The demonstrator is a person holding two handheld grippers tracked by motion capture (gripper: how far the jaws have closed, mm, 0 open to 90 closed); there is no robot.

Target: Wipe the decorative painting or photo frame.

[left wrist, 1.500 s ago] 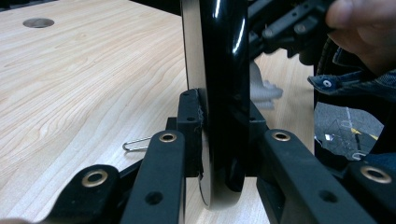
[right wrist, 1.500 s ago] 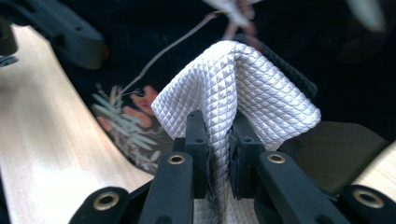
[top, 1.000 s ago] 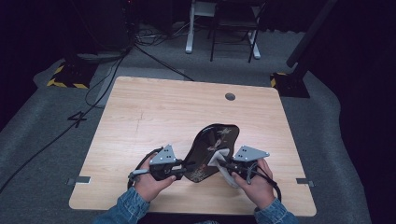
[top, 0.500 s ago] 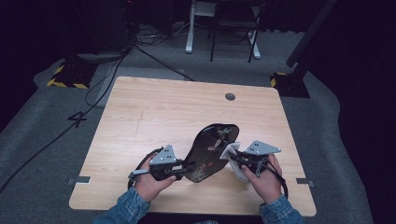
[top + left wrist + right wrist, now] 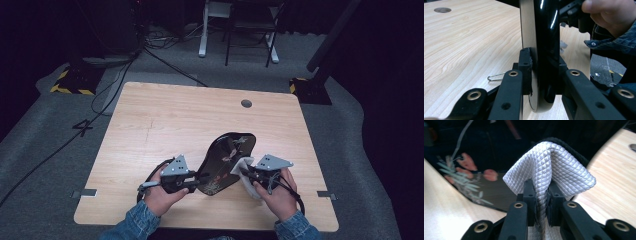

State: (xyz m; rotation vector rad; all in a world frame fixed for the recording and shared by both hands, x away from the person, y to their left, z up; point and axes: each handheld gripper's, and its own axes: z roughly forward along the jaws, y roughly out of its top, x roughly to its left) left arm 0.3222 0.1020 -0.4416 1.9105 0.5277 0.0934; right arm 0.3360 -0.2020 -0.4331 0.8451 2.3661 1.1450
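A black glossy tray with a floral pattern stands tilted up off the wooden table near its front edge. My left gripper is shut on the tray's near left rim; in the left gripper view the rim runs upright between the pads. My right gripper is shut on a folded grey-white quilted cloth, right beside the tray's right side. In the right gripper view the cloth bulges above the jaws, with the tray's dark flowered face behind it.
A round cable hole lies in the table's far right part. A small wire clip lies on the wood by my left gripper. Chair and desk legs and cables stand on the floor beyond the table.
My right gripper with the cloth has shifted slightly along the tray's right side. The left gripper and the tray have stayed in place.
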